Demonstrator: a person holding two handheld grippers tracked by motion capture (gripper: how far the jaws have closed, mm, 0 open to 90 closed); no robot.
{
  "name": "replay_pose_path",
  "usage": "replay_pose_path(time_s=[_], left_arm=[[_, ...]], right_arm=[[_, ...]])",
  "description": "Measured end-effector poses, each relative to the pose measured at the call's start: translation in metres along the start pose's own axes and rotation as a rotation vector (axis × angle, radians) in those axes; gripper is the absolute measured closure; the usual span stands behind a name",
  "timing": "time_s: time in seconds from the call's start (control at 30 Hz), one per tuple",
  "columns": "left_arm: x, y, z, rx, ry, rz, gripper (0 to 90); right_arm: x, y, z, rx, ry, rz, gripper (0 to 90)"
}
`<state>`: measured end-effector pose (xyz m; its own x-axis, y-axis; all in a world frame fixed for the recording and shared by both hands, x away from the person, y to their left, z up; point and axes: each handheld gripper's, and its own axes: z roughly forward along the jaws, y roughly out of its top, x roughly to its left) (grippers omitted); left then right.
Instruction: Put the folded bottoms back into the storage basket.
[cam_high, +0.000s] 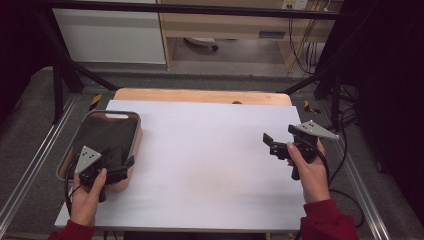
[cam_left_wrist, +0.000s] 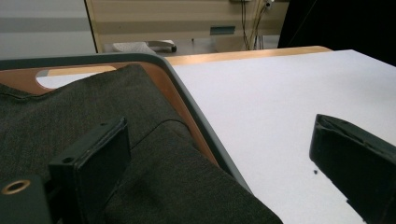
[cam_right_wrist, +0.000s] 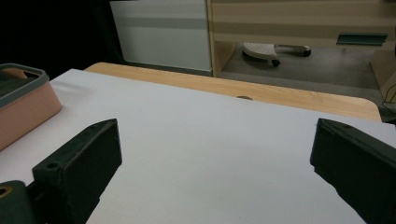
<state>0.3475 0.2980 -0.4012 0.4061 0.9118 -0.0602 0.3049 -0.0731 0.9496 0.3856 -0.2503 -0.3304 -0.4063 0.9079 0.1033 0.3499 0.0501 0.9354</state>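
From the high view, the left gripper hangs over the near right corner of the basket, where a dark cloth lies folded; the right gripper waits above the bare sheet.

In the left gripper view, jaws stand wide, one over the cloth, one outside the rim. To grasp well, I judge both jaws should shift inside the rim before closing on a fold.

In the right gripper view, jaws spread wide, holding nothing.

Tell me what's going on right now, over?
Both claws open, empty. Left claw over dark cloth in tray; right claw above bare table.
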Motion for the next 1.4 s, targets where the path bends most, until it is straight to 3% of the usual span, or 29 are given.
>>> replay_pose_path(time_s=[0.33,0.73,1.4], left_arm=[[0.0,0.0,0.0,-0.001,-0.002,-0.001,5.6],[0.0,0.0,0.0,0.0,-0.002,0.003,5.7],[-0.001,0.0,0.0,0.003,-0.004,0.009,5.8]], right_arm=[[0.0,-0.02,-0.015,0.017,0.006,-0.014,3.8],[-0.006,-0.05,-0.028,0.02,-0.018,0.025,5.4],[0.002,-0.072,-0.049,0.03,-0.027,-0.001,4.2]])
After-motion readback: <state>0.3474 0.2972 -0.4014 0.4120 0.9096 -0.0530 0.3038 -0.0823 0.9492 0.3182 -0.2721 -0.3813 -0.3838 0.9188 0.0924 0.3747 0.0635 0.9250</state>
